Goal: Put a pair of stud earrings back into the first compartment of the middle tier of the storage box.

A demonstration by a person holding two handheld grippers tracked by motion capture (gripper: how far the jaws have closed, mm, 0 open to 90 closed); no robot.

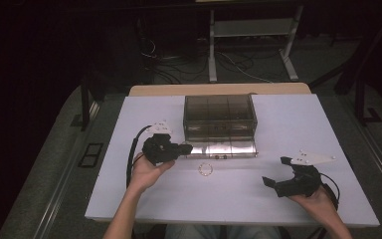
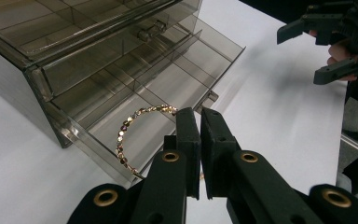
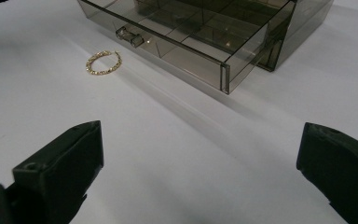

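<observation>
A smoky clear drawer box [image 1: 219, 115] stands at the table's middle back, its bottom drawer [image 1: 224, 148] pulled out toward me. My left gripper [image 1: 188, 148] is at the drawer's left end, shut on a gold bracelet [image 2: 123, 135]. This bracelet hangs from the closed jaws over the drawer's [image 2: 168, 88] front compartment. A second gold bracelet [image 1: 205, 170] lies flat on the table just in front of the drawer, also the bracelet [image 3: 103, 62] in the right gripper view. My right gripper [image 1: 276, 171] rests near the front right, open and holding nothing, a good way from the bracelet.
The white table [image 1: 288, 124] has bare surface left and right of the box. The drawer's handle [image 3: 129, 36] sticks out toward the loose bracelet. Beyond the table's far edge are a white desk frame [image 1: 251, 40] and cables on a dark floor.
</observation>
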